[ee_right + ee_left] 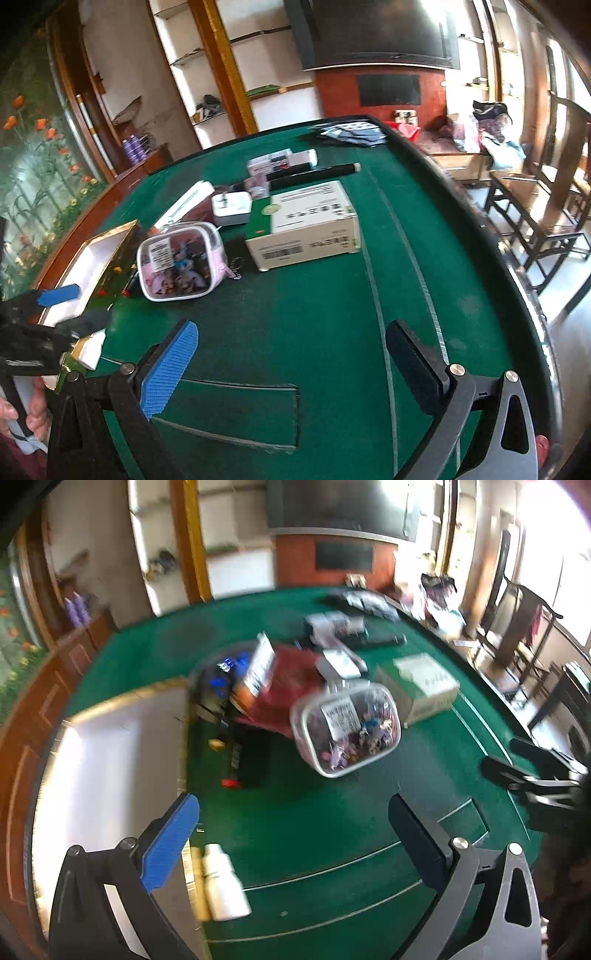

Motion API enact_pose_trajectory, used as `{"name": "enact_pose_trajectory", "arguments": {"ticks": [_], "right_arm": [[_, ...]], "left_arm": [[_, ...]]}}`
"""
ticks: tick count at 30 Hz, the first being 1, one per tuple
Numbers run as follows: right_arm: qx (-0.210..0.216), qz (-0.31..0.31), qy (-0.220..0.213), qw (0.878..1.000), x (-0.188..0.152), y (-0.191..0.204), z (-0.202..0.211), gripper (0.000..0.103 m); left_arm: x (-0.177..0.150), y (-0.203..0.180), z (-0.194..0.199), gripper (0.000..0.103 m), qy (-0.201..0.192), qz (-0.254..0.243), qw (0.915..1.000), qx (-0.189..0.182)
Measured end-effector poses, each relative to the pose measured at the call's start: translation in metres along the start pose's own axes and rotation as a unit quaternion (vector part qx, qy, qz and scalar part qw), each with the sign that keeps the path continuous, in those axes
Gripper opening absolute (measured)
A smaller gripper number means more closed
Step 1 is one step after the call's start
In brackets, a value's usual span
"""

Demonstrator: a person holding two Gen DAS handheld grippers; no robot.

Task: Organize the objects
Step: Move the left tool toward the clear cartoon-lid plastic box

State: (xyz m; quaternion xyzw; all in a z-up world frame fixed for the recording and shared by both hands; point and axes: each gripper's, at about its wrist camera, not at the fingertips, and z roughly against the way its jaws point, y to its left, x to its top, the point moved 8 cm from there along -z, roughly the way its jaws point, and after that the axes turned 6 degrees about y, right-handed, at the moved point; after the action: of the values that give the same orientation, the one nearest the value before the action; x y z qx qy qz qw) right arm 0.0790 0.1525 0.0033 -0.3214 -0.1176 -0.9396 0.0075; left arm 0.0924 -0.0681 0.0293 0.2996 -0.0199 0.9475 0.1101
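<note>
Nearest your left gripper (295,834), a white bottle (223,882) lies just beside its blue finger, against the edge of the open gold-rimmed box (110,738). Both tools stand wide and empty; your right gripper (291,354) hovers over bare green felt (332,302). The clear tub of trinkets (347,731) sits ahead of both, tilted. Close carelessly and you could nudge the bottle away or tip the tub.
</note>
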Motion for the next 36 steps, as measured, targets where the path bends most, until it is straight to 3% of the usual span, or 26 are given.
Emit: {"name": "enact_pose_trajectory", "arguments": {"ticks": [4, 7, 9, 12, 13, 15, 19, 21, 23, 24, 26, 27, 29, 31, 34, 36], "right_arm": [[-0.036, 0.025, 0.036, 0.998, 0.016, 0.013, -0.015, 0.103], [-0.059, 0.038, 0.023, 0.997, 0.051, 0.028, 0.000, 0.102], [-0.047, 0.038, -0.016, 0.998, 0.076, 0.043, 0.024, 0.102], [0.027, 0.035, -0.123, 0.991, 0.088, 0.067, 0.060, 0.103], [0.042, 0.036, -0.115, 0.992, 0.083, 0.073, 0.055, 0.103], [0.045, 0.051, -0.021, 0.997, 0.063, 0.085, 0.018, 0.103], [0.004, 0.036, 0.017, 0.999, 0.033, 0.076, -0.012, 0.096], [0.040, 0.007, 0.017, 0.999, 0.026, 0.070, -0.012, 0.096], [0.121, -0.045, 0.012, 0.992, 0.022, 0.061, -0.004, 0.097], [0.174, -0.085, 0.019, 0.981, 0.017, 0.053, 0.000, 0.097], [0.220, -0.133, 0.021, 0.966, 0.009, 0.038, 0.009, 0.098], [0.211, -0.133, 0.015, 0.968, 0.007, 0.033, 0.016, 0.098], [0.151, -0.110, -0.008, 0.982, 0.000, 0.027, 0.032, 0.098], [0.133, -0.084, -0.042, 0.987, -0.006, 0.038, 0.057, 0.099], [0.196, -0.018, -0.087, 0.977, -0.022, 0.080, 0.103, 0.099], [0.197, 0.042, -0.106, 0.974, -0.039, 0.105, 0.123, 0.099]], "left_arm": [[0.000, 0.019, 0.033, 0.102, -0.050, -0.006, 0.9982, 0.033], [-0.001, 0.041, 0.053, 0.102, -0.073, 0.008, 0.9964, 0.043], [0.002, 0.052, 0.062, 0.102, -0.089, 0.025, 0.9948, 0.043], [0.001, 0.071, 0.090, 0.103, -0.139, 0.056, 0.9873, 0.052], [0.001, 0.078, 0.100, 0.103, -0.159, 0.069, 0.9831, 0.058], [0.001, 0.080, 0.103, 0.103, -0.167, 0.079, 0.9815, 0.048], [-0.008, 0.080, 0.089, 0.103, -0.169, 0.086, 0.9810, 0.042], [-0.012, 0.077, 0.078, 0.103, -0.156, 0.089, 0.9834, 0.028], [-0.011, 0.067, 0.062, 0.103, -0.128, 0.104, 0.9858, -0.030], [-0.009, 0.062, 0.054, 0.103, -0.114, 0.111, 0.9857, -0.057], [0.000, 0.044, 0.035, 0.103, -0.059, 0.125, 0.9829, -0.121], [0.005, 0.034, 0.026, 0.103, -0.037, 0.130, 0.9798, -0.148], [0.016, 0.017, 0.011, 0.103, -0.012, 0.159, 0.9684, -0.192], [0.027, 0.005, 0.000, 0.103, -0.002, 0.192, 0.9622, -0.193], [0.040, -0.003, -0.007, 0.103, -0.006, 0.213, 0.9641, -0.158], [0.046, 0.002, -0.006, 0.103, -0.016, 0.230, 0.9643, -0.130]]}}
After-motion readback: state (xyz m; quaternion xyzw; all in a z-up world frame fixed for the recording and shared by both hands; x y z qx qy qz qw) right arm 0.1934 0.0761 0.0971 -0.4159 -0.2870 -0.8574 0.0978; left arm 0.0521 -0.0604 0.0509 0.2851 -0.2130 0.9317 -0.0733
